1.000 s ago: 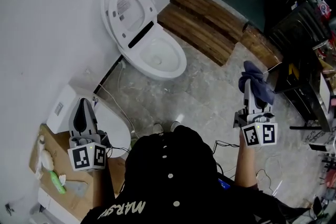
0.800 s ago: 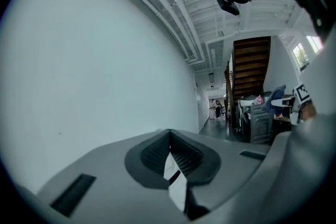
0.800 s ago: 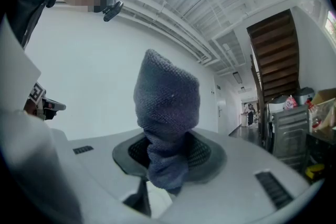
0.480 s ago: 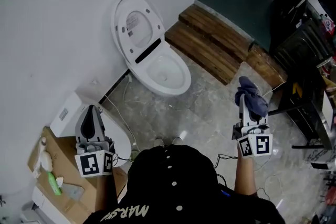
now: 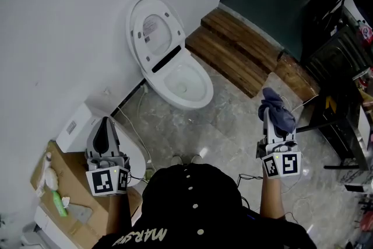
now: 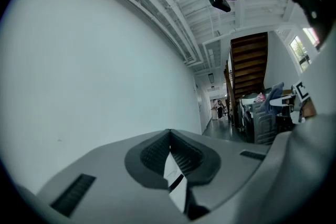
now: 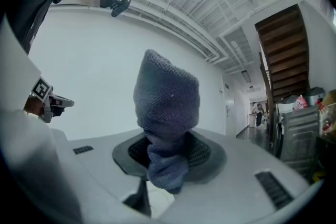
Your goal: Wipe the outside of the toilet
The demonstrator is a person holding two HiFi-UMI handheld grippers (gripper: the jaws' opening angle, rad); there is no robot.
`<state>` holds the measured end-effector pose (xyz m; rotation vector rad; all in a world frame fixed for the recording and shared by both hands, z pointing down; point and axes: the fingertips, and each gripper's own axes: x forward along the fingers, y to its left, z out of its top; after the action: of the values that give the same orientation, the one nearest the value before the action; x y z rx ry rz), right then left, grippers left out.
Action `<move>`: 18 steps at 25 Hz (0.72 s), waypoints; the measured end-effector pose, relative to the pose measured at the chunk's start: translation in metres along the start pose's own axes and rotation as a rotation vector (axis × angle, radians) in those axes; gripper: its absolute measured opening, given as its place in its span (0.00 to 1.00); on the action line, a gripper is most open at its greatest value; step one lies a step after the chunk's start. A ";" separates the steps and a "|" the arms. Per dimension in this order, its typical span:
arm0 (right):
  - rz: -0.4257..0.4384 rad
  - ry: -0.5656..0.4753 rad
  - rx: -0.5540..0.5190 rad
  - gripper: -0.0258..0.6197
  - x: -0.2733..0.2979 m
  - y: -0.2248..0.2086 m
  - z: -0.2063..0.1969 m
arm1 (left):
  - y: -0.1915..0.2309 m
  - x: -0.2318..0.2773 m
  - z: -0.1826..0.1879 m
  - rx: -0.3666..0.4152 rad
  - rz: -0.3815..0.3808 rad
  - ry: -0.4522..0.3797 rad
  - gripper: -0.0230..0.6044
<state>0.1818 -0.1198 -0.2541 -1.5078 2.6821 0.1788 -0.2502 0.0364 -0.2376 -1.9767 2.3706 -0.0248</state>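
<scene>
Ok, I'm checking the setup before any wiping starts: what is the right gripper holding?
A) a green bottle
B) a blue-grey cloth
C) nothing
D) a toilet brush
B: the right gripper is shut on a blue-grey cloth, which bunches up above its jaws; the head view shows the same cloth at that gripper's tip.

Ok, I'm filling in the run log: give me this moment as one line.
phase: pre-wipe | right gripper: shut on blue cloth | left gripper: shut, empty | toilet: lid up, no contact

White wall (image 5: 58,14), grey stone floor (image 5: 228,121)
</scene>
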 end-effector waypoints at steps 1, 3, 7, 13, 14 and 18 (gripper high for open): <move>0.000 0.000 -0.001 0.23 0.000 0.000 0.000 | -0.001 0.000 0.000 -0.001 -0.001 -0.003 0.05; 0.001 0.003 0.002 0.23 0.000 0.000 0.000 | -0.002 0.000 0.000 -0.005 -0.002 0.000 0.05; 0.009 0.013 0.016 0.23 0.001 0.001 -0.001 | -0.007 -0.001 -0.001 -0.007 -0.005 0.012 0.05; 0.028 0.013 0.023 0.23 0.002 0.002 -0.003 | -0.011 -0.003 0.001 -0.005 -0.002 0.005 0.05; 0.030 0.013 0.023 0.23 0.003 0.003 -0.003 | -0.011 -0.004 0.002 -0.005 0.000 0.001 0.05; 0.036 0.013 0.022 0.23 0.001 0.002 -0.003 | -0.013 -0.007 0.001 -0.009 0.004 0.002 0.05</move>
<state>0.1795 -0.1196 -0.2512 -1.4608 2.7132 0.1418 -0.2359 0.0406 -0.2382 -1.9767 2.3797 -0.0163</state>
